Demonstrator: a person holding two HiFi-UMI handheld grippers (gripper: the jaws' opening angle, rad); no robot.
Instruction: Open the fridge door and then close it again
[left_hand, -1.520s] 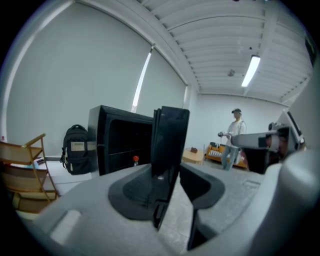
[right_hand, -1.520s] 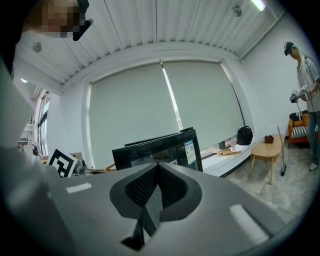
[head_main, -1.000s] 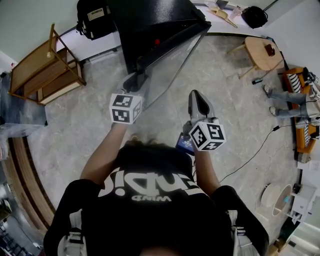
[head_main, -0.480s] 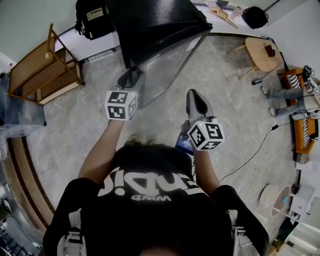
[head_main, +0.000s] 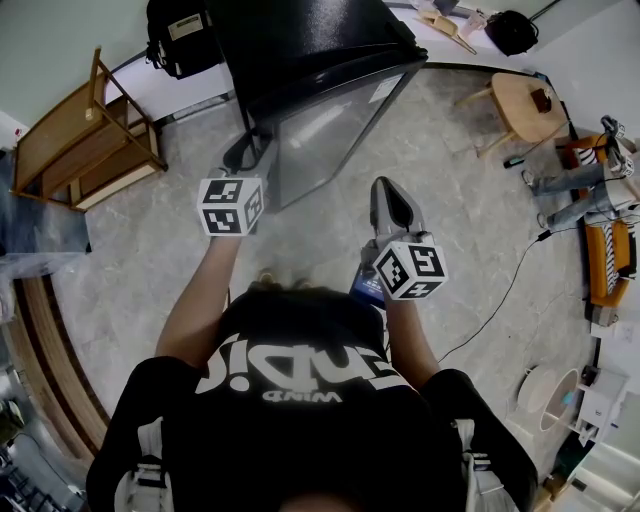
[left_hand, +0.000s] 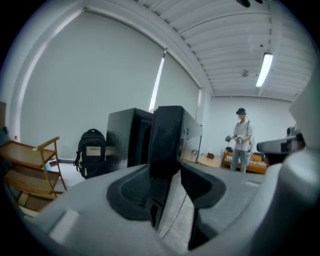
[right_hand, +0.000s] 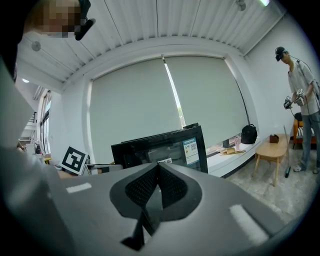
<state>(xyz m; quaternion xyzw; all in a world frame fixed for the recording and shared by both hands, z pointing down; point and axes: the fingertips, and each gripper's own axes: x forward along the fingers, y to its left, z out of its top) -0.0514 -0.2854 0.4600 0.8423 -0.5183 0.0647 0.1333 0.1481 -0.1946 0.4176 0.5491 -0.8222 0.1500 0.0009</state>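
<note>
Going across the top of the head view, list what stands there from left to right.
shelf → backpack → fridge → table

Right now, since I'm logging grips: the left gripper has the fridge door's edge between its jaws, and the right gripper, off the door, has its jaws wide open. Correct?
No: the right gripper has its jaws closed together and empty, as the right gripper view shows. The rest holds: the left gripper has the edge of the fridge door between its jaws.
</note>
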